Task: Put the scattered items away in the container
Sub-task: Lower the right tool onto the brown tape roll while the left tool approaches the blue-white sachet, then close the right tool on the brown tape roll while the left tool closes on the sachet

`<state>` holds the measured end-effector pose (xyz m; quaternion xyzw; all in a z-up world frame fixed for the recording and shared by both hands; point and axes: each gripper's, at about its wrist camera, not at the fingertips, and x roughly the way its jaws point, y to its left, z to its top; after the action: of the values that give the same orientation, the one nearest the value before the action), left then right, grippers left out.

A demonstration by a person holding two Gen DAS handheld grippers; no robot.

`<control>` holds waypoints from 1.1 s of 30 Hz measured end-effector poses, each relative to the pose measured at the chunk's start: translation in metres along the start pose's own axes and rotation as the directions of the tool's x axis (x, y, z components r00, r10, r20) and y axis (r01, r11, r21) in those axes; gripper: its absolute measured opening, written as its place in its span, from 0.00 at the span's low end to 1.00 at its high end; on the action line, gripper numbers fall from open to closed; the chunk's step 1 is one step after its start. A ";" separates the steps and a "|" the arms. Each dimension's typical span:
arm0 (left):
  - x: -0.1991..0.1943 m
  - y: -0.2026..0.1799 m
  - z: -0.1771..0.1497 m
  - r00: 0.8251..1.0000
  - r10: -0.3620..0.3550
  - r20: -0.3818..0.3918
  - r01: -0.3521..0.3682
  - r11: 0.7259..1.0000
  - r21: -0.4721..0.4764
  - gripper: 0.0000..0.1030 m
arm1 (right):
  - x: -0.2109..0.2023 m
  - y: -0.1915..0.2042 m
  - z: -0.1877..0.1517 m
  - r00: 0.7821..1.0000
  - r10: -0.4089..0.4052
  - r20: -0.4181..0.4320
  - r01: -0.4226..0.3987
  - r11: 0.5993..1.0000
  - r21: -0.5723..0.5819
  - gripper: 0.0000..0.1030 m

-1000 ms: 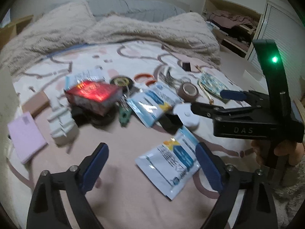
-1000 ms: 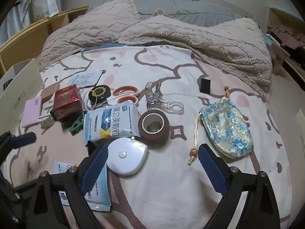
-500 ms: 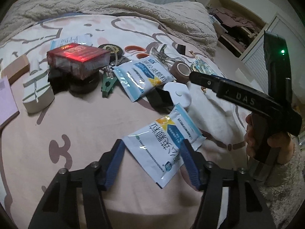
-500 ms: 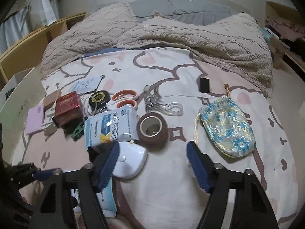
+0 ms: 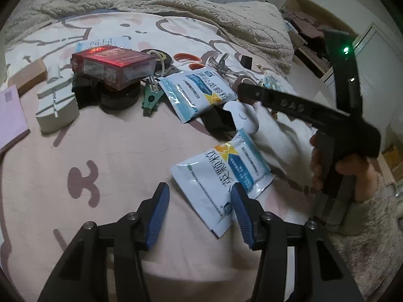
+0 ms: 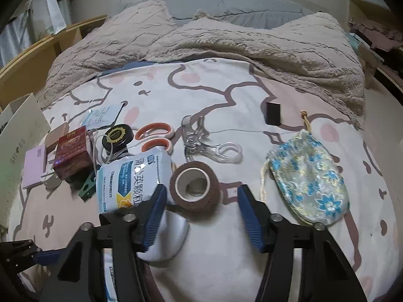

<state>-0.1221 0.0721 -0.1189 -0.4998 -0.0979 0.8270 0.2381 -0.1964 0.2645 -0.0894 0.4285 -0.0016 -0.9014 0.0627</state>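
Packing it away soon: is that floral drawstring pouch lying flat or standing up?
Lying flat: the floral drawstring pouch rests on its side on the bedsheet, cord trailing.

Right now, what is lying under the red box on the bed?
The red box rests on a round black tin and a black object beside it. A white cord runs behind the box. What else lies beneath is covered.

Blue-white sachet [image 5: 221, 173] flat on bedsheet — brown tape roll [image 6: 194, 185] upright, apart.

bed [image 6: 252, 251] | tape roll [image 6: 194, 188] between right fingers [image 6: 248, 212] | pouch [image 6: 307, 176] right of them | sachet [image 5: 221, 178] between left fingers [image 5: 157, 210]
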 end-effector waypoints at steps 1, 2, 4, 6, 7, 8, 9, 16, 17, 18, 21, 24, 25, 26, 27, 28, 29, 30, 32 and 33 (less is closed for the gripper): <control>0.001 0.001 0.001 1.000 -0.011 0.002 0.011 1.000 -0.011 0.48 | 0.002 0.001 0.000 1.000 -0.004 -0.006 0.004 1.000 -0.004 0.50; 0.002 0.003 0.002 1.000 -0.024 0.006 0.024 0.999 -0.023 0.48 | 0.005 0.002 -0.001 1.000 -0.004 -0.012 0.004 1.000 -0.006 0.49; 0.004 0.007 0.004 0.998 -0.053 0.018 0.054 0.998 -0.045 0.48 | 0.008 0.001 -0.002 1.000 -0.005 -0.021 0.004 1.000 -0.003 0.43; 0.005 0.011 0.007 0.997 -0.078 0.028 0.080 0.994 -0.069 0.48 | 0.005 0.001 -0.002 1.000 -0.006 -0.011 0.006 1.000 -0.002 0.42; 0.005 0.013 0.008 0.995 -0.091 0.032 0.093 0.992 -0.083 0.48 | 0.002 0.001 -0.002 1.000 -0.006 -0.001 0.006 1.000 -0.002 0.42; 0.005 0.015 0.009 0.994 -0.102 0.036 0.105 0.990 -0.097 0.48 | -0.003 0.001 -0.002 1.000 -0.002 0.013 0.002 1.000 -0.004 0.42; 0.005 0.016 0.009 0.994 -0.107 0.038 0.111 0.988 -0.106 0.48 | -0.008 0.001 -0.002 1.000 0.001 0.024 -0.001 1.000 -0.005 0.42; 0.002 0.015 0.008 0.995 -0.094 0.035 0.097 0.990 -0.098 0.43 | -0.031 -0.007 -0.013 1.000 0.025 0.008 -0.025 0.999 0.026 0.42; 0.002 0.013 0.008 0.996 -0.083 0.032 0.085 0.993 -0.083 0.43 | -0.032 -0.010 -0.018 1.000 0.030 -0.008 -0.030 0.999 0.038 0.42; 0.002 0.011 0.007 0.997 -0.069 0.030 0.071 0.995 -0.067 0.43 | -0.034 -0.012 -0.021 0.999 0.036 -0.019 -0.035 0.998 0.049 0.42; 0.001 0.001 0.005 1.000 -0.013 0.022 0.013 1.000 -0.001 0.43 | -0.040 -0.015 -0.032 0.997 0.067 -0.036 -0.063 0.994 0.089 0.42; 0.001 -0.010 0.003 0.998 0.053 0.016 -0.054 0.995 0.082 0.45 | -0.045 -0.010 -0.039 0.995 0.084 -0.046 -0.079 0.993 0.087 0.42; 0.000 -0.012 0.001 0.998 0.066 0.016 -0.067 0.993 0.098 0.49 | -0.045 -0.008 -0.041 0.995 0.084 -0.050 -0.080 0.994 0.080 0.42; -0.001 -0.013 0.000 0.997 0.072 0.015 -0.073 0.992 0.105 0.55 | -0.043 -0.005 -0.042 0.995 0.083 -0.059 -0.079 0.994 0.070 0.42; -0.002 -0.014 -0.001 0.997 0.075 0.014 -0.076 0.991 0.107 0.57 | -0.041 -0.002 -0.044 0.994 0.079 -0.070 -0.074 0.995 0.061 0.42; -0.004 -0.013 -0.001 0.997 0.080 0.013 -0.081 0.991 0.106 0.60 | -0.038 0.001 -0.045 0.994 0.069 -0.083 -0.065 0.997 0.049 0.42; -0.005 -0.013 -0.001 0.996 0.087 0.013 -0.088 0.990 0.107 0.63 | -0.035 0.004 -0.046 0.994 0.058 -0.093 -0.055 0.998 0.039 0.42; -0.007 -0.013 0.000 0.995 0.098 0.016 -0.100 0.989 0.108 0.64 | -0.033 0.005 -0.047 0.993 0.052 -0.102 -0.049 0.998 0.033 0.42; -0.012 -0.009 0.001 0.992 0.119 0.032 -0.122 0.987 0.104 0.69 | -0.031 0.006 -0.050 0.992 0.047 -0.117 -0.044 0.999 0.029 0.42; -0.015 -0.007 0.003 0.991 0.129 0.041 -0.133 0.986 0.097 0.70 | -0.032 0.006 -0.051 0.992 0.046 -0.118 -0.043 0.999 0.027 0.42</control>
<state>-0.1164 0.0706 -0.1031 -0.4784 -0.0274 0.8531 0.2063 -0.1367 0.2651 -0.0966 0.4817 -0.0185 -0.8727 0.0776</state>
